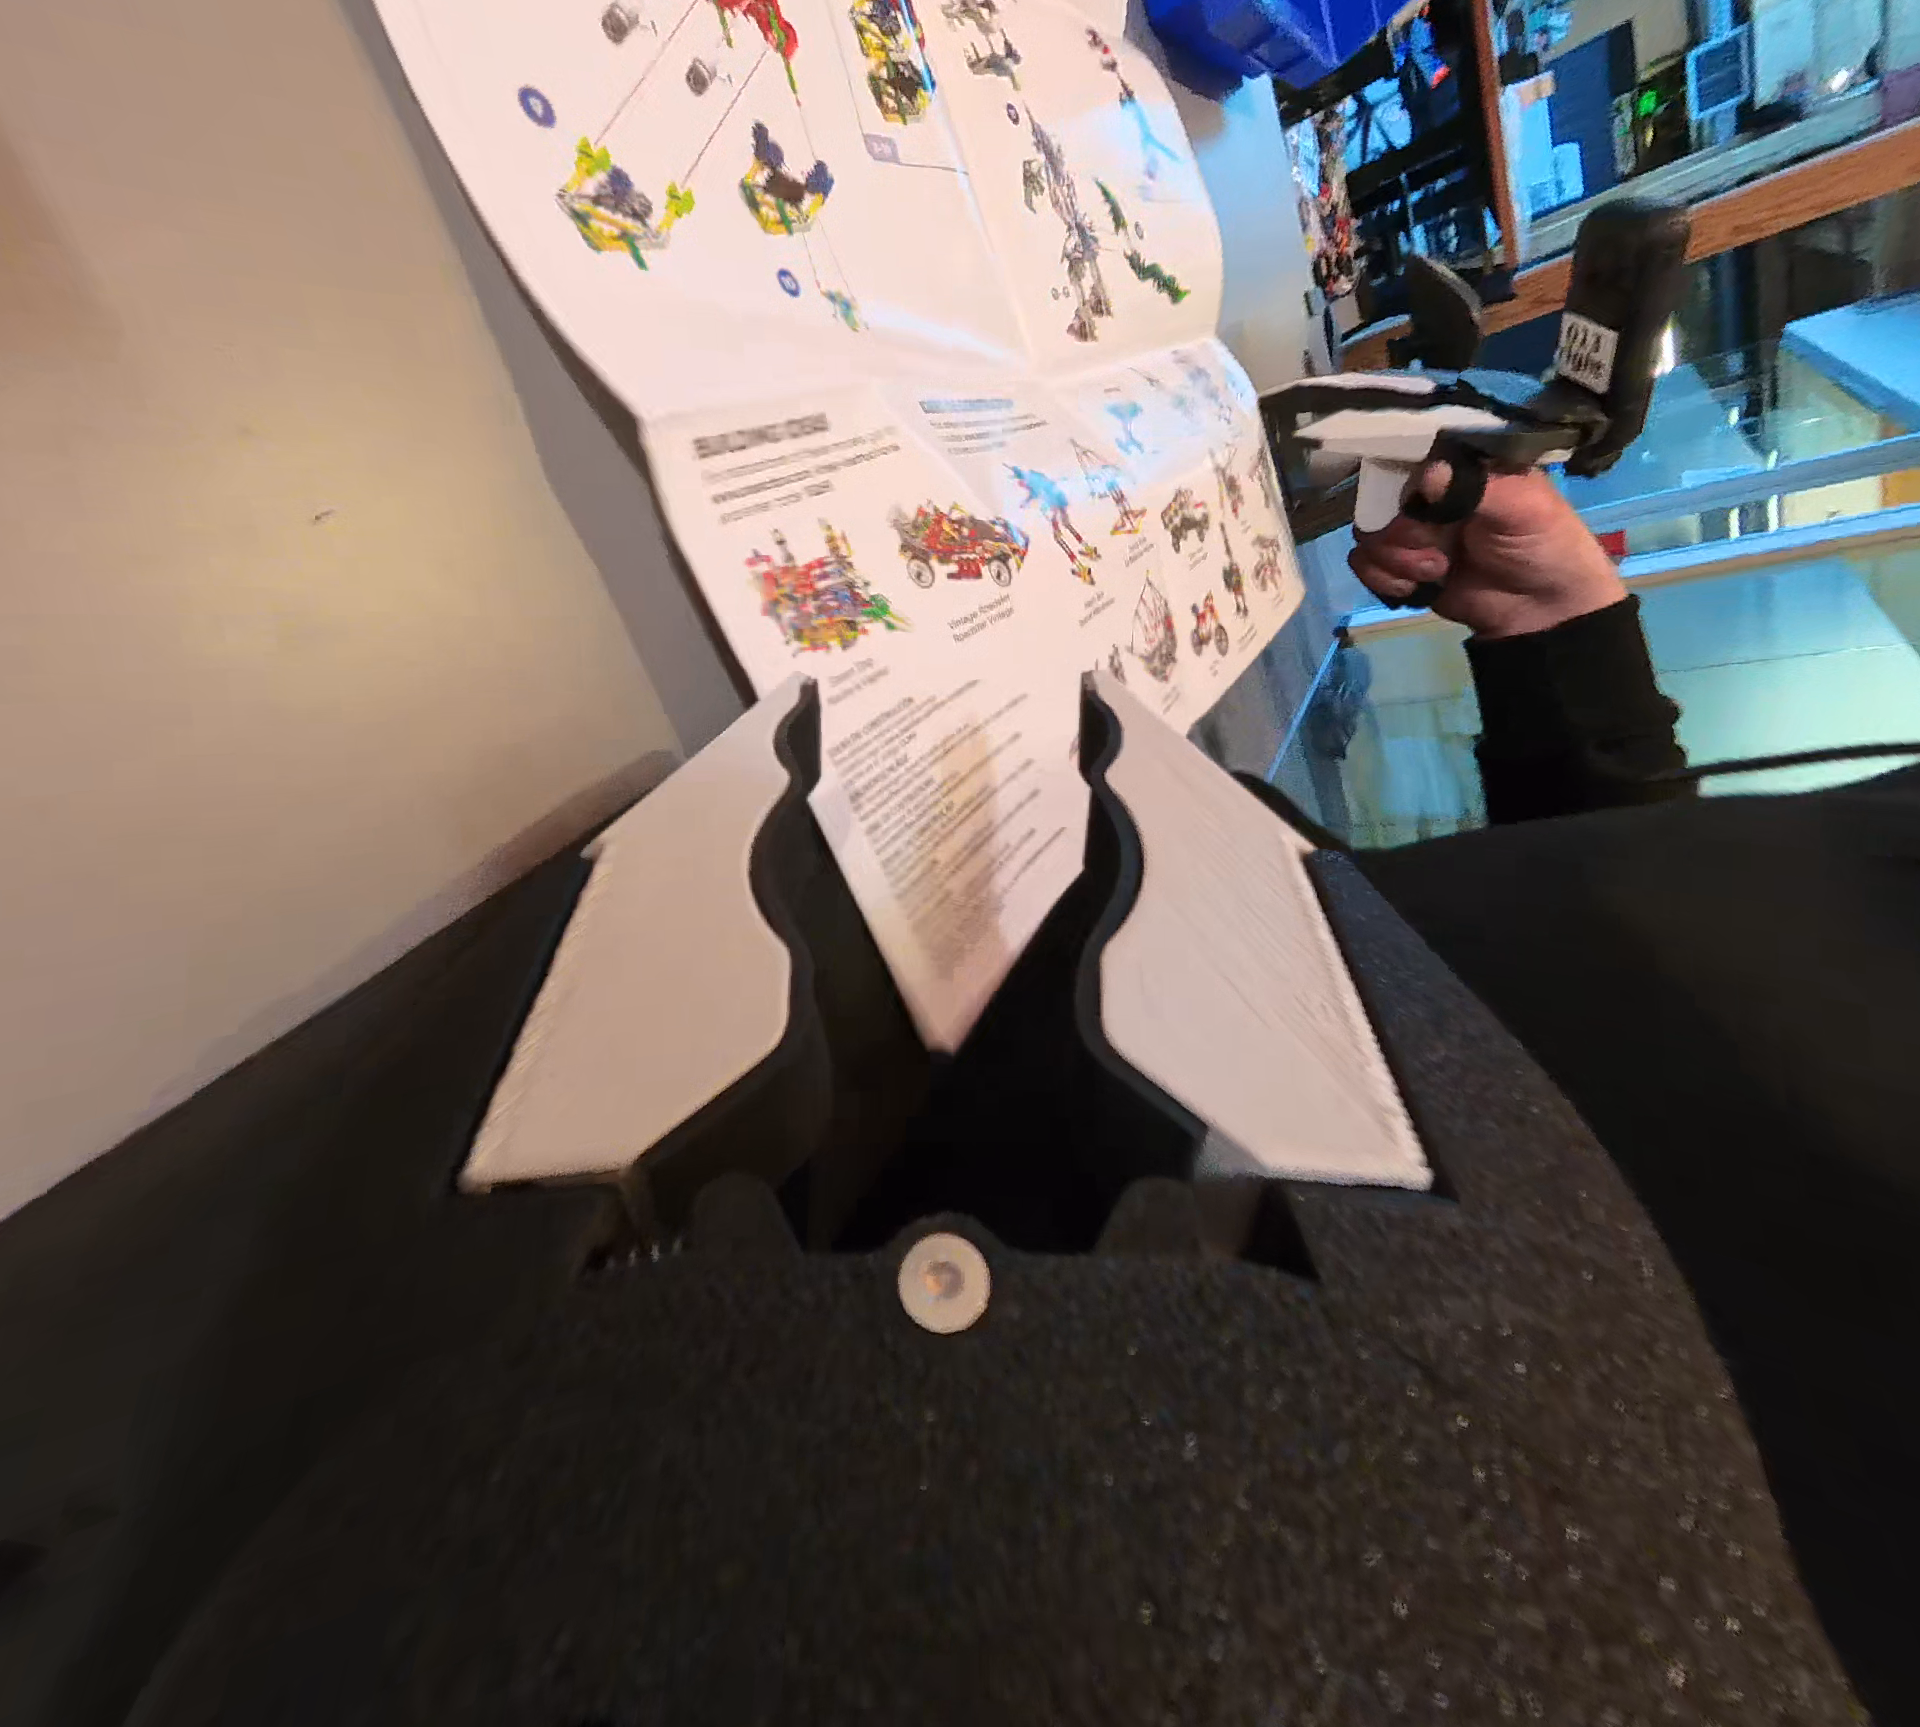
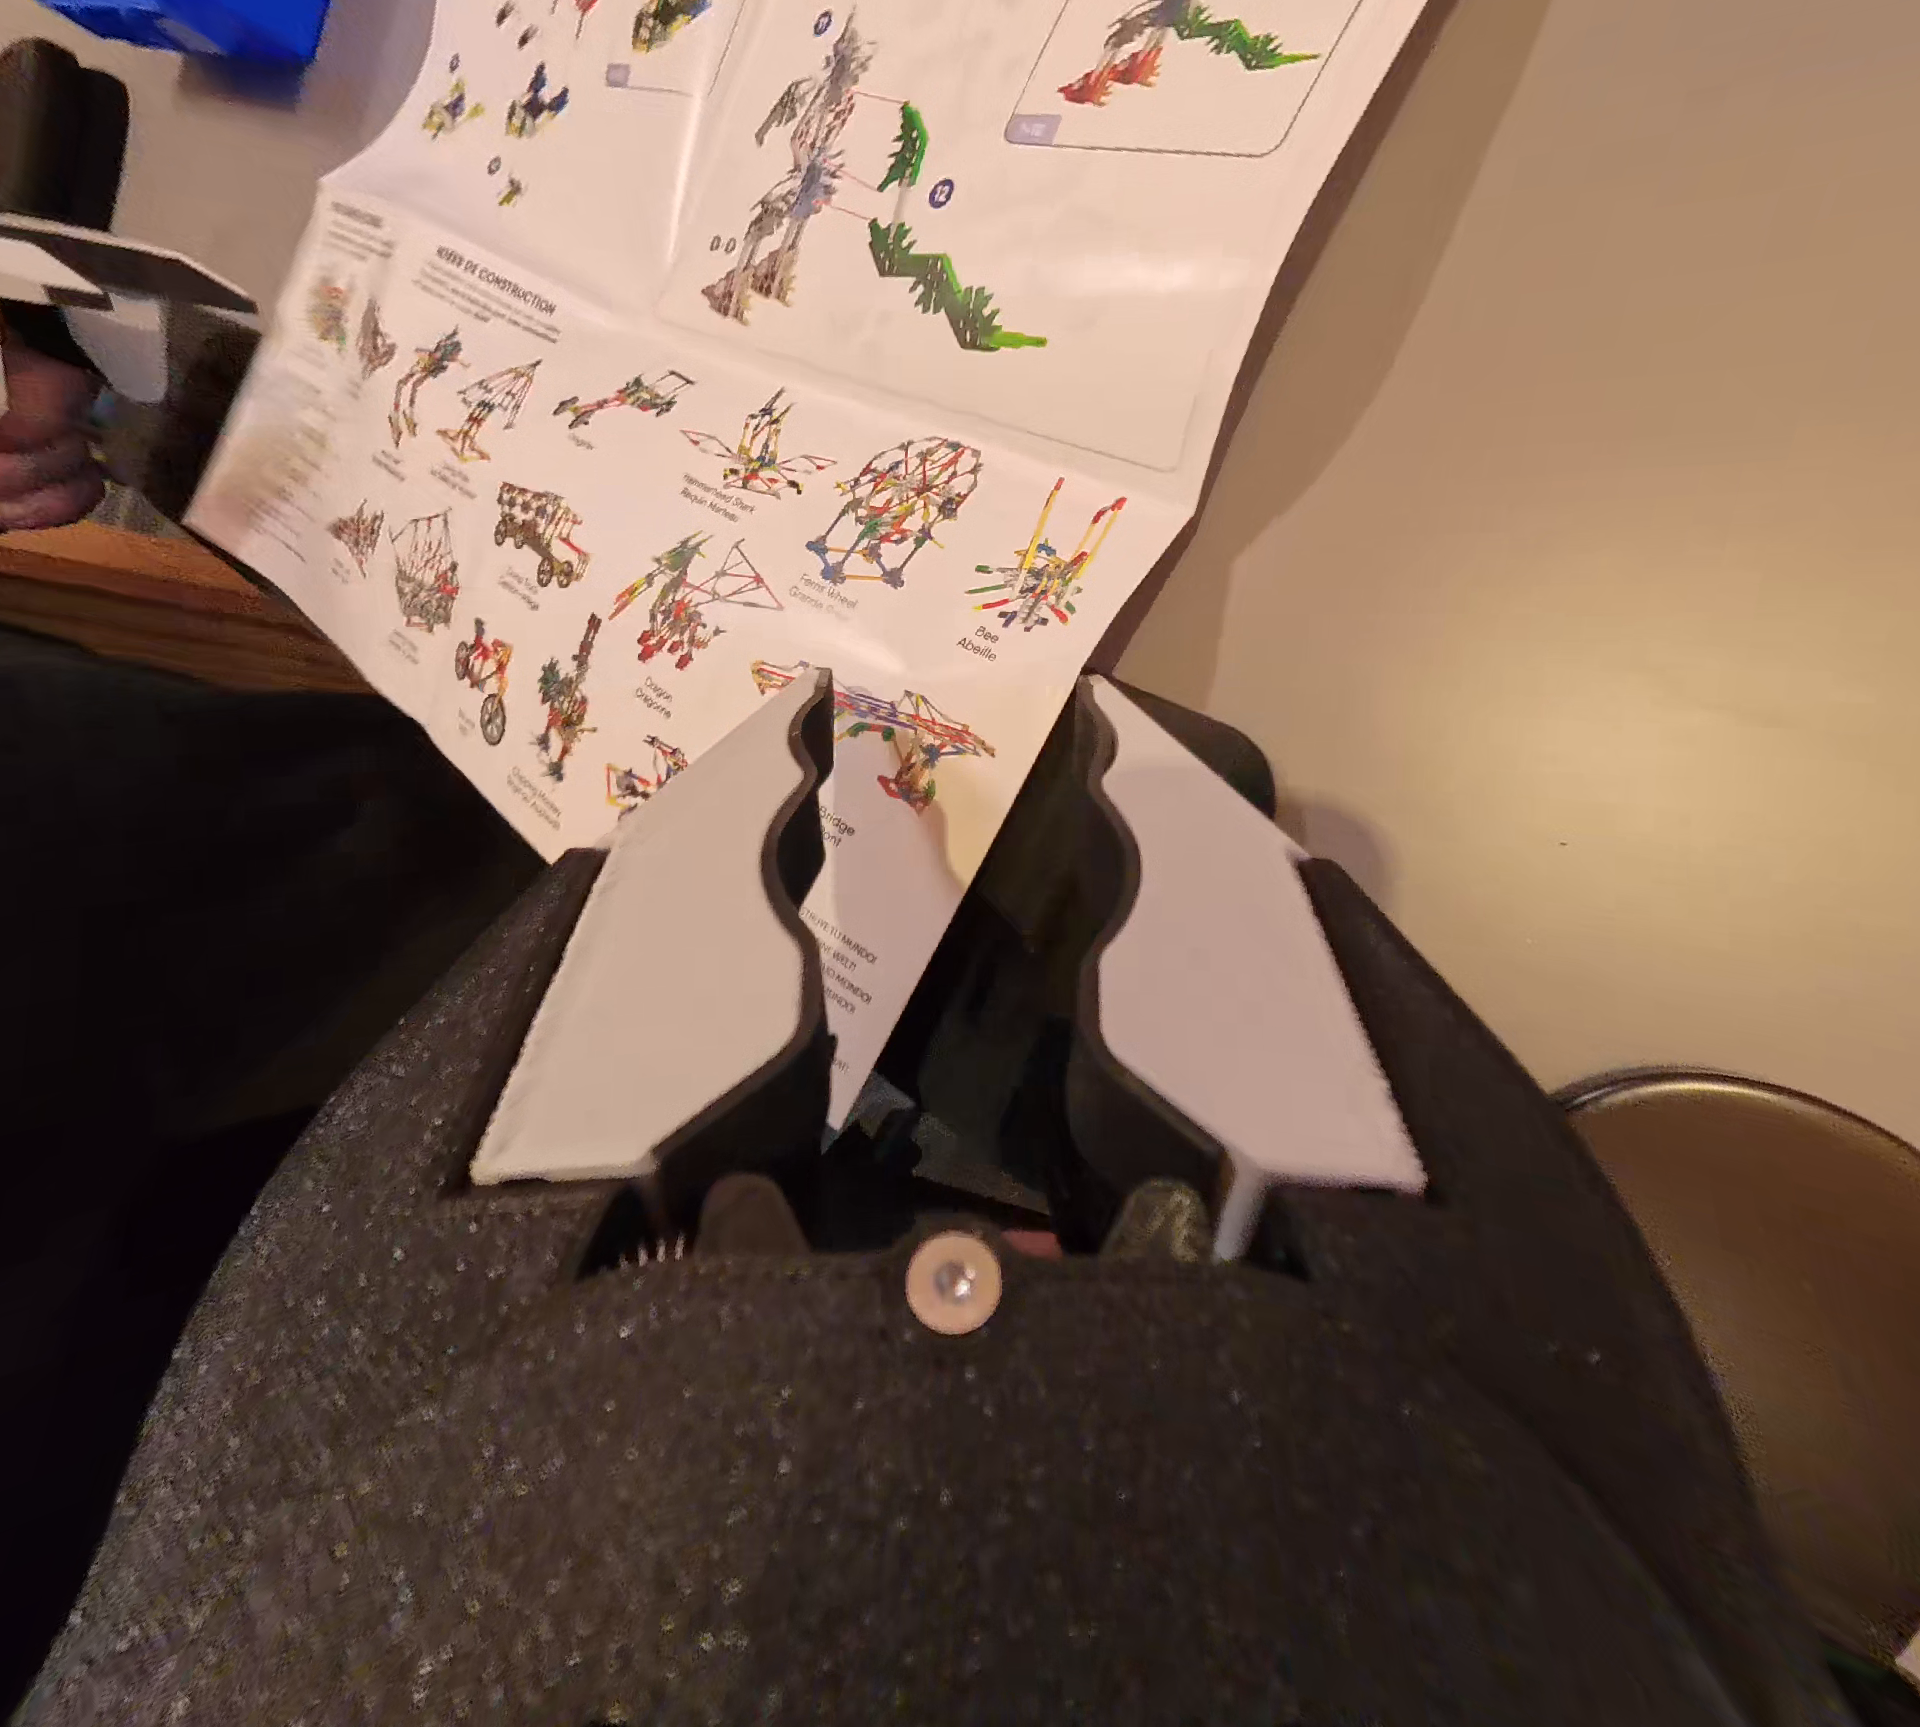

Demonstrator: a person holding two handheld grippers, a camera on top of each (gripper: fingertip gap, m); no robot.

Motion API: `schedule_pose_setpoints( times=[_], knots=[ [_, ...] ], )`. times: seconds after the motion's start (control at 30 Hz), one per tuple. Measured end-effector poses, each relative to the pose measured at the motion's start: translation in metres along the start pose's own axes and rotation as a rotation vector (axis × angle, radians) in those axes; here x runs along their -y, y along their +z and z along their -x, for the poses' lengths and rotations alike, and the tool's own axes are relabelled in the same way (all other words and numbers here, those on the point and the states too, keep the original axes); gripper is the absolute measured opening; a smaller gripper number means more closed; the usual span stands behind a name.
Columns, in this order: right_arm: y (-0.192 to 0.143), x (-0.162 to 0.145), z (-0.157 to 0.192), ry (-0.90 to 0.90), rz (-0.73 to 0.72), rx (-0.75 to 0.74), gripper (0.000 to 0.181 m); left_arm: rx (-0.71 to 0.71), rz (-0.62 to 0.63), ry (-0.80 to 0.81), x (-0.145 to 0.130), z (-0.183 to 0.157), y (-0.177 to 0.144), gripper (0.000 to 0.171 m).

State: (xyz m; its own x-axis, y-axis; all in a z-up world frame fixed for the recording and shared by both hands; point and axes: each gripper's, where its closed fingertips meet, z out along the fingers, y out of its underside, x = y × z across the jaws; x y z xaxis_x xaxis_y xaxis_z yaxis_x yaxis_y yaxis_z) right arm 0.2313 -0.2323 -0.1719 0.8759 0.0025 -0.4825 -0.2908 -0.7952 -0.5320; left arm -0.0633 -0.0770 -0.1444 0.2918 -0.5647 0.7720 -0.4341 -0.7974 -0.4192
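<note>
Plainly the instruction sheet [image 1: 914, 243] is light, thin and floppy – a creased fold-out poster held up in the air before a pale wall [image 1: 208, 327], sagging along its folds. Its 2 lower corners sit between the spread fingers of the left gripper [image 1: 945, 701] and right gripper [image 2: 951, 690] – whether either pinches the paper deeper in, I cannot tell; upper edge cut off
</note>
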Motion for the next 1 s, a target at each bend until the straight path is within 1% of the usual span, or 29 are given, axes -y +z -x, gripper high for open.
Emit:
schedule_pose_setpoints(
  times=[0.1,0.2,0.3,0.33,0.47,0.6,0.8,0.87,1.0],
  knots=[
    [-0.002,-0.001,0.004,-0.025,0.003,0.004,0.043,0.034,0.049,0.111,-0.011,-0.003,0.000,0.052],
    [-0.008,-0.003,0.003,-0.059,-0.004,-0.012,0.044,0.106,0.094,0.287,-0.021,-0.004,0.003,0.056],
    [-0.015,-0.011,0.005,-0.107,0.017,-0.016,0.048,0.181,0.166,0.425,-0.033,0.002,0.005,0.060],
    [-0.017,-0.015,0.006,-0.137,0.031,-0.020,0.051,0.198,0.189,0.458,-0.037,0.005,0.005,0.061],
    [-0.024,-0.029,0.008,-0.243,0.084,-0.063,0.054,0.227,0.214,0.555,-0.041,0.008,0.002,0.061],
    [-0.026,-0.042,0.013,-0.337,0.126,-0.090,0.056,0.267,0.239,0.678,-0.046,0.008,0.001,0.067],
    [-0.026,-0.042,0.035,-0.543,0.074,-0.125,0.059,0.364,0.230,0.886,-0.044,0.009,0.001,0.076],
    [-0.023,-0.049,0.038,-0.647,0.100,-0.159,0.069,0.377,0.231,0.904,-0.045,0.011,0.002,0.079],
    [-0.014,-0.056,0.041,-0.722,0.096,-0.195,0.072,0.401,0.235,0.951,-0.048,0.015,0.003,0.081]
  ],
)
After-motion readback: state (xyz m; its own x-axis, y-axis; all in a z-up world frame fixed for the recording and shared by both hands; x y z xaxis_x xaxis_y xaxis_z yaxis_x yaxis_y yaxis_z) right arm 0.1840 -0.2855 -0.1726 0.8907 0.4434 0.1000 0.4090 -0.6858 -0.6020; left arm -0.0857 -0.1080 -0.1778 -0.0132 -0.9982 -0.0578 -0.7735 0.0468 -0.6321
